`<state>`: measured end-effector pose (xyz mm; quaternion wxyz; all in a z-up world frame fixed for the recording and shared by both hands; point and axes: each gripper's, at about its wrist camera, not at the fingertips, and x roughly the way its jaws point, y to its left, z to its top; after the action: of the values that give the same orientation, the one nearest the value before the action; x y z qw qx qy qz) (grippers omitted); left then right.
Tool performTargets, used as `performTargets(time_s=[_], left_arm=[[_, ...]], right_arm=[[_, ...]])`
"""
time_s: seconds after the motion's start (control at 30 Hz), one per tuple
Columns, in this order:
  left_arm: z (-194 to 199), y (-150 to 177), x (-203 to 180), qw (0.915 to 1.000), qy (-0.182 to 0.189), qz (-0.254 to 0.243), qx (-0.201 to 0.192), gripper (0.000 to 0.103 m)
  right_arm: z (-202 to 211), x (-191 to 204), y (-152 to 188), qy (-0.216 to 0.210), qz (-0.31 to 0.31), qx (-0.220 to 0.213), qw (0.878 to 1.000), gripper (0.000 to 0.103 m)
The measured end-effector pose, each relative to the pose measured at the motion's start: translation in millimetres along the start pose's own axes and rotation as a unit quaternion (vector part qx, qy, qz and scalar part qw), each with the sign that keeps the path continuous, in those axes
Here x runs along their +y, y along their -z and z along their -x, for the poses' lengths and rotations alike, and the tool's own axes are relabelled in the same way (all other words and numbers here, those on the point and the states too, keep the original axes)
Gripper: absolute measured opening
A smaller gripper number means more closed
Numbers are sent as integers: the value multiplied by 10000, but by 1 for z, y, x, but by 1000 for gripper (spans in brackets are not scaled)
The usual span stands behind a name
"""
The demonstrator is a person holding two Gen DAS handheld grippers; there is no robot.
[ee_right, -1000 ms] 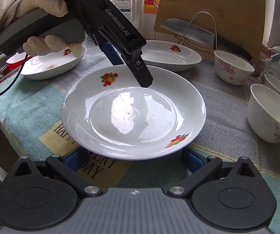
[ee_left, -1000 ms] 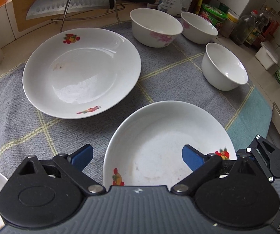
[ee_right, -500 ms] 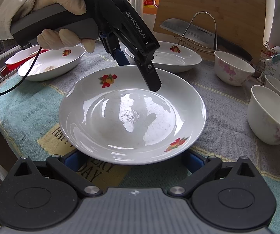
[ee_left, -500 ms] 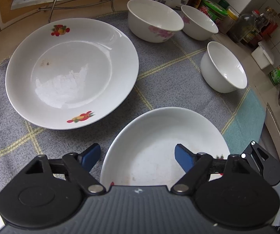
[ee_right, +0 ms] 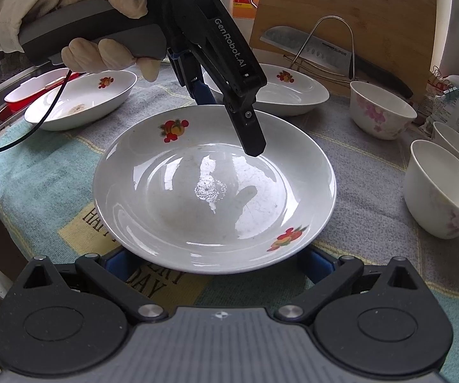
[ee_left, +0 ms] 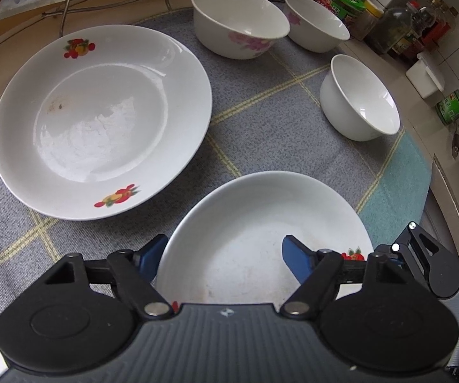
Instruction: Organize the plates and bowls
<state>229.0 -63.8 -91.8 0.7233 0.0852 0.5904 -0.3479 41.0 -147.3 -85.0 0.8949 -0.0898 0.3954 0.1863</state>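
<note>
Gloved hand [ee_right: 101, 25] upper left angling left tongs [ee_left: 223, 252] down over plate [ee_right: 213, 191] mid-frame on bench, jaws gaping. Right tongs [ee_right: 216, 261] spread wide at plate's near rim, gripping nothing.

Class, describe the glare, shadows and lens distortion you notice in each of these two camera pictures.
Left wrist view: a bright patch of glare sits in the far plate, and the cloth stripes bow from fisheye distortion. Right wrist view: glare and the left gripper's shadow fall inside the near plate; the cutting board edges curve.
</note>
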Motion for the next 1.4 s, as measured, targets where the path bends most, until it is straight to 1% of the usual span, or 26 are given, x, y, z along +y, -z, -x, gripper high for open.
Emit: performTargets(time_s=[0.23, 0.4, 0.8, 0.97, 1.4], left_arm=[[-3, -1, -5, 9999, -81, -113, 52, 77], [-3, -1, -5, 9998, -94, -152, 56, 77], [-6, 0, -11, 9982, -155, -556, 192, 77], [-7, -1, -10, 9977, -144, -611, 256, 77], [-2, 4, -13, 9971, -162, -707, 240, 77]], right_arm=[[0, 6, -2, 93, 154, -9, 9998, 103], [0, 7, -4, 106, 129, 37, 9999, 103], [-1, 6, -7, 113, 126, 150, 9997, 103], [-2, 6, -6, 96, 105, 143, 9998, 103], [-2, 4, -9, 59, 71, 267, 9996, 103]])
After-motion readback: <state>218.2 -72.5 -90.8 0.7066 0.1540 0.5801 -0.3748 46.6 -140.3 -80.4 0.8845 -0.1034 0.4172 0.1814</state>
